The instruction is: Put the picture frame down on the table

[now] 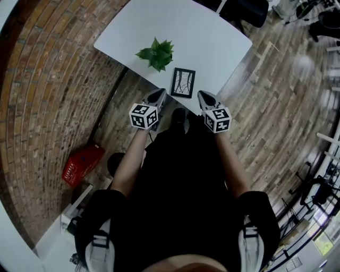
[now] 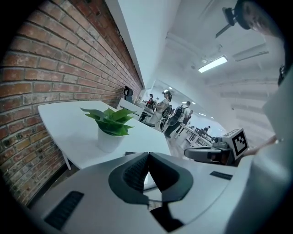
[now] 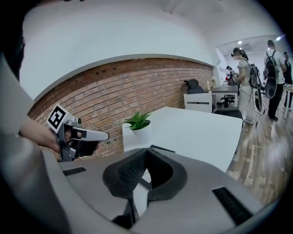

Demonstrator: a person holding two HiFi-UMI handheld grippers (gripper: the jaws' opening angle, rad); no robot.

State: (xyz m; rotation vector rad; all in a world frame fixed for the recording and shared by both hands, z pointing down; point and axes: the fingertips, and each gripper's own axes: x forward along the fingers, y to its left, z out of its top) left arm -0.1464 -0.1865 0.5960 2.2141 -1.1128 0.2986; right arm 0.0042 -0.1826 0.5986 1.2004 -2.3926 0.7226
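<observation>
The black picture frame [image 1: 183, 83] lies flat on the white table [image 1: 186, 32], close to its near edge. Neither gripper touches it. My left gripper [image 1: 159, 94] hovers just off the frame's near left corner, its jaws shut and empty. My right gripper [image 1: 203, 95] hangs off the frame's near right corner, also shut with nothing in it. In the left gripper view the closed gripper [image 2: 149, 157] points toward a potted plant [image 2: 111, 123]. In the right gripper view the shut gripper [image 3: 146, 155] covers most of the frame [image 3: 161, 149], of which only an edge shows.
A small green plant [image 1: 156, 53] in a white pot stands on the table behind the frame. The brick wall [image 1: 48, 79] runs along the left. A red basket [image 1: 82, 163] sits on the floor at lower left. A dark chair [image 1: 249, 10] stands beyond the table. People [image 3: 242, 77] stand in the background.
</observation>
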